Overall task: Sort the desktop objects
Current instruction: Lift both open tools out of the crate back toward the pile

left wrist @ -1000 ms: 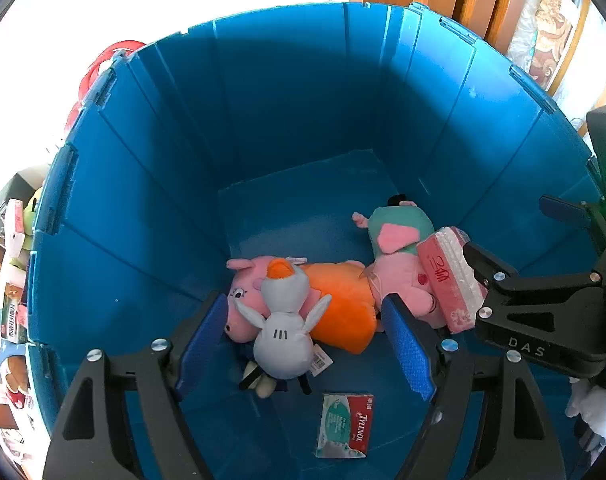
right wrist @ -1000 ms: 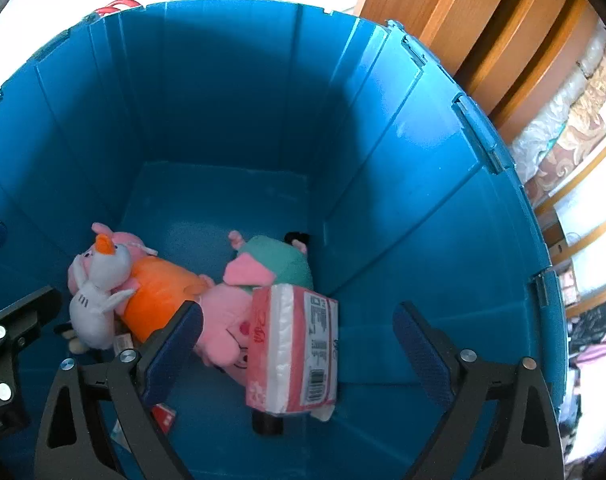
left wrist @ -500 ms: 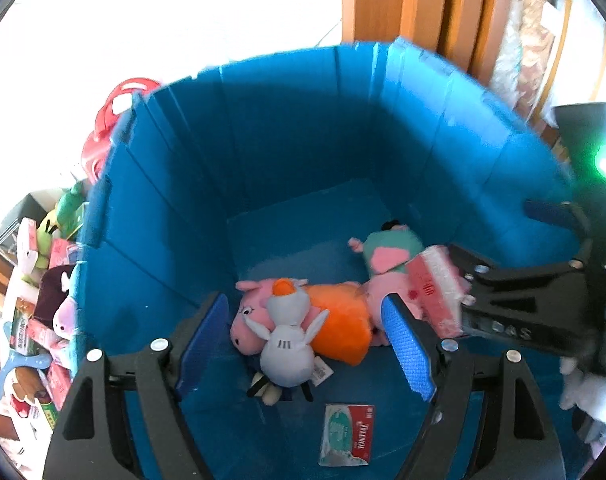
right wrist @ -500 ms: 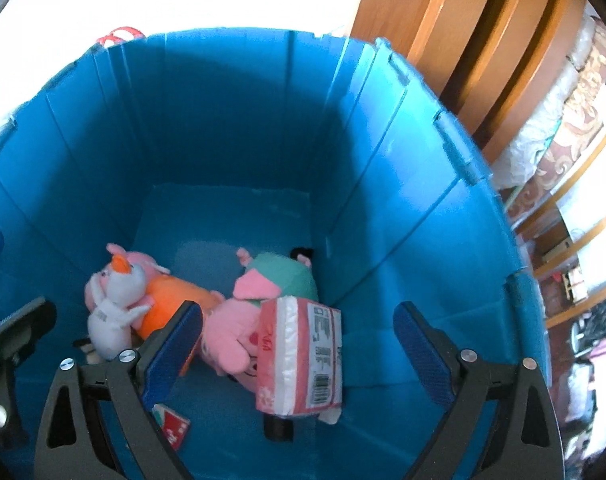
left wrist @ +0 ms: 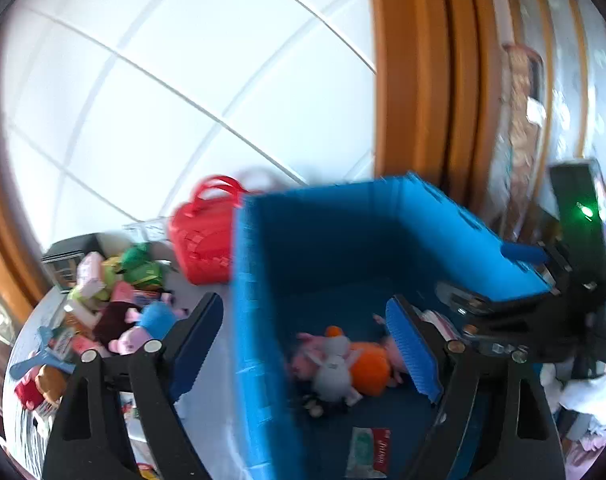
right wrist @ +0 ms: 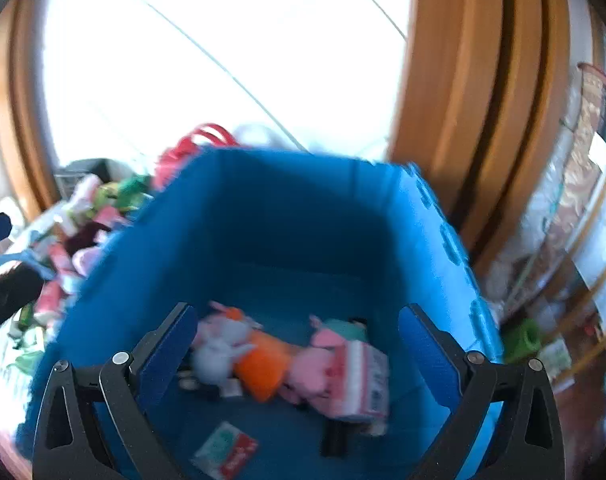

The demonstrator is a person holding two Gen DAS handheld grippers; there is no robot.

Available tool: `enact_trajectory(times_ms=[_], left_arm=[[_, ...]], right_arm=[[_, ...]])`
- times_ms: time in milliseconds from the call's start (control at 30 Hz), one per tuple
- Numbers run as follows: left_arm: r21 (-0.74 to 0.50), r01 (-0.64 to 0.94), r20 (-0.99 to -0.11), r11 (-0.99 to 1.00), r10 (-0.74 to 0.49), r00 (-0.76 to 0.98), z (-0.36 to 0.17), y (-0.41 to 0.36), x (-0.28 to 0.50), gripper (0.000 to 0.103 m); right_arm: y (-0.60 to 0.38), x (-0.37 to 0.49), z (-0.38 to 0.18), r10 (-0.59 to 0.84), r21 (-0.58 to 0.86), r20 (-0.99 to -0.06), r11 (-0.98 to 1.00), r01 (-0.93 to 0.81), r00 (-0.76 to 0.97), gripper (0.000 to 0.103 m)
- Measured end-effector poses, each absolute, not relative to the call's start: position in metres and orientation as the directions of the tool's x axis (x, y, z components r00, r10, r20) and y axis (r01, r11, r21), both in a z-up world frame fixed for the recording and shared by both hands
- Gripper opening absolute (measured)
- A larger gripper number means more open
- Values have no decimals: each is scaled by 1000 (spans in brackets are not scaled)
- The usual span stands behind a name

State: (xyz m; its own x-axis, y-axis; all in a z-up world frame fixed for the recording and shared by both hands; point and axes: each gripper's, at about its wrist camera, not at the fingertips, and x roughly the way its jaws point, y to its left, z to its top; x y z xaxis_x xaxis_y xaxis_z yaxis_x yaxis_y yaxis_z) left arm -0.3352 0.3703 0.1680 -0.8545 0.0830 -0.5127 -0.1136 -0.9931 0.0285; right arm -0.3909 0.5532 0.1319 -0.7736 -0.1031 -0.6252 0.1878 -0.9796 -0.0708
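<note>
Grippers: left gripper [left wrist: 307, 348] and right gripper [right wrist: 297, 350] both spread wide, nothing between the fingers. Left straddles the blue bin's [right wrist: 295, 208] near-left wall; right hangs over its open top. Bin floor holds a white plush [right wrist: 219, 350], orange plush [right wrist: 263, 364], pink plush [right wrist: 315, 372], tissue pack [right wrist: 363, 380], and flat packet [right wrist: 225, 450]. Unsorted toy pile [left wrist: 115, 312] lies outside the bin's left wall, red bag [left wrist: 203, 240] beyond.

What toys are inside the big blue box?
Inside the blue box lie a white snowman plush, an orange plush, a pink pig plush, a pink tissue pack and a small red-and-green packet. Anything underneath them is hidden.
</note>
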Motion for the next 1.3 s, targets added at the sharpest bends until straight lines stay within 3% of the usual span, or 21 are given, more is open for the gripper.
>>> enact_trajectory(times_ms=[133, 433, 600, 967, 1300], left_arm=[[-5, -30, -465, -1000, 29, -885, 168, 319, -309, 101], [-62, 104, -534, -993, -55, -844, 121, 181, -281, 101], [-37, 177, -572, -983, -125, -811, 94, 96, -255, 101], [-37, 260, -677, -965, -167, -717, 21, -61, -216, 101], [-88, 256, -742, -963, -108, -662, -30, -82, -225, 101]], right_arm=[[525, -360, 148, -176, -36, -570, -971, 238, -802, 103], [412, -311, 162, -310, -22, -488, -930, 366, -816, 103], [335, -299, 162, -362, -20, -481, -906, 423, -798, 103], [198, -304, 90, -388, 39, -632, -881, 472, -671, 103], [175, -317, 15, -315, 44, -762, -897, 441, -566, 103]])
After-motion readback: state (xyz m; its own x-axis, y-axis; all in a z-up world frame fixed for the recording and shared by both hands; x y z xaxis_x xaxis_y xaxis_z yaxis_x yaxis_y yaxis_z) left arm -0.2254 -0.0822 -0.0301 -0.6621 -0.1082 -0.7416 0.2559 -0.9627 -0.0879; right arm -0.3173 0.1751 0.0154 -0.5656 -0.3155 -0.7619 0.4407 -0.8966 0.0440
